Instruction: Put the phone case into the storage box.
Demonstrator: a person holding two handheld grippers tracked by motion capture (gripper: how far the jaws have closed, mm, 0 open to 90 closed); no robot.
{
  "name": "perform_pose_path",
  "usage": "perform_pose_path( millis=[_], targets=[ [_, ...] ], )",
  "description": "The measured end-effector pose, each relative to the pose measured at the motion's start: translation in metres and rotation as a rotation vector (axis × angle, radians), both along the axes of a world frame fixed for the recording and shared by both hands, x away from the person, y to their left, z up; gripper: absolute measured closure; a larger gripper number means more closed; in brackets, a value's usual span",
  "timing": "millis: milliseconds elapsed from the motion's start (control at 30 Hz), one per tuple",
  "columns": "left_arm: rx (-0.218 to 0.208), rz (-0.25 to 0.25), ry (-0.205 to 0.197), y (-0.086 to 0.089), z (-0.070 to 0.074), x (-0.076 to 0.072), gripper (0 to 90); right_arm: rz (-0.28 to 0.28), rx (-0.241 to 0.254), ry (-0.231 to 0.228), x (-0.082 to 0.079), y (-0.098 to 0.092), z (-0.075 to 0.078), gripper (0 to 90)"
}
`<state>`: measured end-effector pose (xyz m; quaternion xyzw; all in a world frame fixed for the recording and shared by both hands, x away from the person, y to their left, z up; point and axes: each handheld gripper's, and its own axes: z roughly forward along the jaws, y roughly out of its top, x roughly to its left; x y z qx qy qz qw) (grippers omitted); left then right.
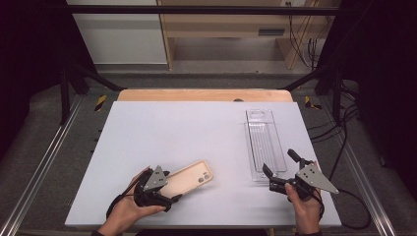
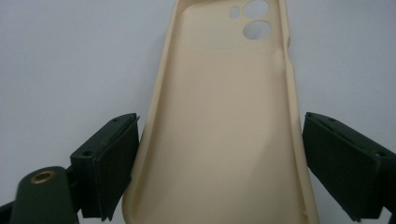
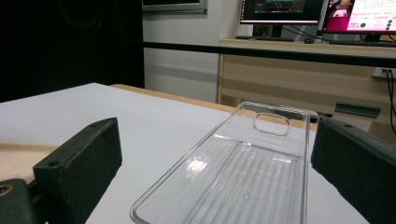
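A beige phone case lies hollow side up on the white table, near the front left, with its camera holes at the far end. My left gripper is open at its near end. In the left gripper view the case runs between the jaws, the left pad against its edge and the right pad a sliver off. A clear plastic phone case lies at the right. My right gripper is open, one jaw on each side of the clear case's near end, not touching it.
A wooden strip edges the table's far side. Beyond it stand a wooden desk and monitors. Cables hang off the right side, and metal rails flank the table.
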<state>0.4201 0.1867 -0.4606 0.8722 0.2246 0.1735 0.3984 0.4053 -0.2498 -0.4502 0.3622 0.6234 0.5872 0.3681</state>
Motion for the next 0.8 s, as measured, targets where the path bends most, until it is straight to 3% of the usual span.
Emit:
perform_pose_path(
  millis=[67,200,333,600,667,800],
  targets=[
    [-0.02,0.034,-0.065,-0.003,0.003,0.001,12.1,0.001,-0.002,-0.003,-0.001,0.001,0.0,2.3],
    [-0.104,0.087,-0.132,-0.007,0.003,0.006,12.0,0.005,-0.011,0.001,-0.001,0.003,0.001,2.3],
    [-0.089,0.104,-0.21,-0.01,0.011,0.008,12.0,-0.013,-0.02,0.018,0.001,0.01,0.01,2.7],
    [-0.137,0.152,-0.242,0.001,0.013,0.006,12.0,-0.015,-0.05,0.059,0.006,0.037,0.032,3.5],
    [-0.138,0.163,-0.272,0.004,0.015,0.003,12.0,-0.003,-0.069,0.07,0.008,0.05,0.039,3.8],
    [-0.161,0.183,-0.292,0.008,0.017,0.001,12.0,0.026,-0.125,0.098,0.017,0.08,0.057,4.4]
  ],
)
